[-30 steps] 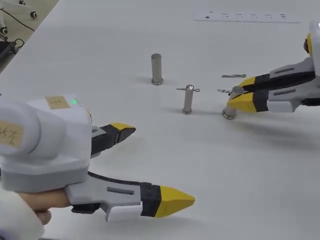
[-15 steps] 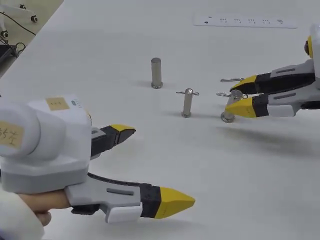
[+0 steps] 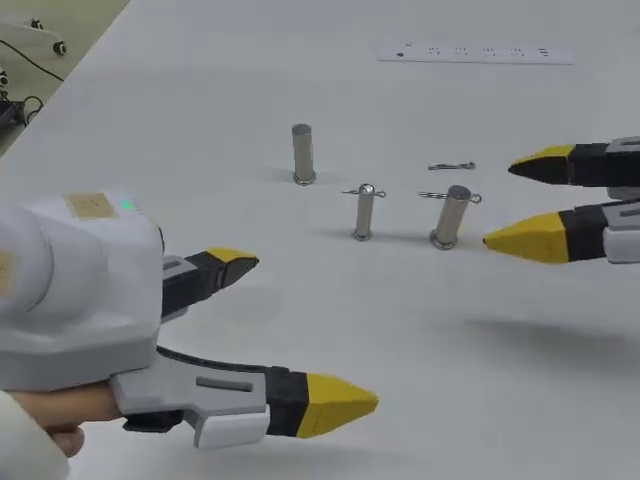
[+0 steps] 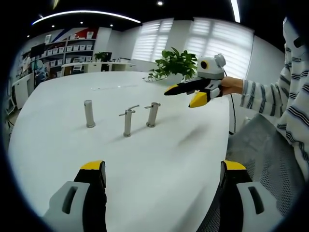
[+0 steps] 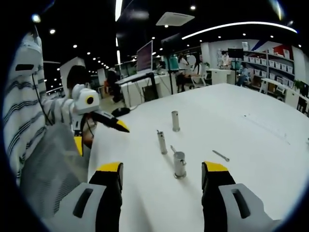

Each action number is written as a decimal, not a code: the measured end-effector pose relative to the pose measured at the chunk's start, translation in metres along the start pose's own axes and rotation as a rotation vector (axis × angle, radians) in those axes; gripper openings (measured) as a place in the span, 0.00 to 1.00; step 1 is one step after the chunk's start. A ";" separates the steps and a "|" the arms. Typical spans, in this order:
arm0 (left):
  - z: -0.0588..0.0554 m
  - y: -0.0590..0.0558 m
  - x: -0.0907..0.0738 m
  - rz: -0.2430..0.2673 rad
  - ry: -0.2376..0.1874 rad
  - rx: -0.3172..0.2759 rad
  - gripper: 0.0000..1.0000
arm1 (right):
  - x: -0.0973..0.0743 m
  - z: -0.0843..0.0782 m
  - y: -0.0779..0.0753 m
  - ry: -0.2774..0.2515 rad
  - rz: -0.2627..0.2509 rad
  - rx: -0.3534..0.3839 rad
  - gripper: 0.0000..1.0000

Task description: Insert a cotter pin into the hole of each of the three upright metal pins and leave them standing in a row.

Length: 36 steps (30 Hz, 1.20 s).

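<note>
1. It's an open-plan office: desks [image 5: 145, 77] with a monitor [image 5: 145, 56] stand under ceiling spotlights [image 5: 193, 7].
2. Shelves [image 4: 72, 46] line one wall, blinds [image 4: 154, 43] cover the windows, and a potted plant [image 4: 176, 65] sits by them.
3. People [image 5: 194, 65] sit at the far desks; a power strip [image 3: 475, 53] lies on the big white table [image 4: 145, 164].

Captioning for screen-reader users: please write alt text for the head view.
Three metal pins stand upright on a white table; the middle pin and right pin each carry a cotter pin through the top, the left pin none. A loose cotter pin lies behind them. The right claw and left claw are open, empty.
</note>
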<state>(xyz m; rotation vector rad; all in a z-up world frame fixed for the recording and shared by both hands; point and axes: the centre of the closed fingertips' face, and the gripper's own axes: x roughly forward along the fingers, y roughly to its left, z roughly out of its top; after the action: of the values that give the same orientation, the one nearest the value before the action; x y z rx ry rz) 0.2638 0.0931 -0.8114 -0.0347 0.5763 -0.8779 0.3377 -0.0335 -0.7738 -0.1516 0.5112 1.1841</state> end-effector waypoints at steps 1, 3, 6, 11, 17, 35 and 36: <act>0.001 0.000 0.000 0.002 -0.004 -0.002 0.99 | -0.003 -0.001 0.002 -0.002 -0.008 0.007 0.70; 0.003 0.001 -0.001 0.005 -0.007 -0.005 0.99 | -0.008 -0.004 0.006 -0.001 -0.025 0.020 0.73; 0.005 0.002 -0.003 0.010 -0.007 -0.004 0.99 | -0.018 -0.011 0.008 0.006 -0.035 0.060 0.80; 0.004 0.003 -0.004 0.006 0.006 -0.009 0.99 | -0.036 -0.023 0.009 0.015 -0.070 0.088 0.84; 0.002 0.007 -0.007 0.024 0.017 -0.017 0.98 | -0.047 -0.036 0.013 0.027 -0.093 0.140 0.93; 0.000 0.019 -0.018 0.063 0.004 -0.032 0.97 | -0.041 -0.060 0.025 0.071 -0.148 0.238 1.00; 0.001 0.021 -0.019 0.071 0.000 -0.029 0.97 | -0.040 -0.061 0.028 0.073 -0.146 0.240 1.00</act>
<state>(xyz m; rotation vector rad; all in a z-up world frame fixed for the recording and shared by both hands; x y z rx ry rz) 0.2698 0.1205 -0.8073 -0.0405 0.5873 -0.8005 0.2830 -0.0799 -0.8046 -0.0258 0.6903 0.9695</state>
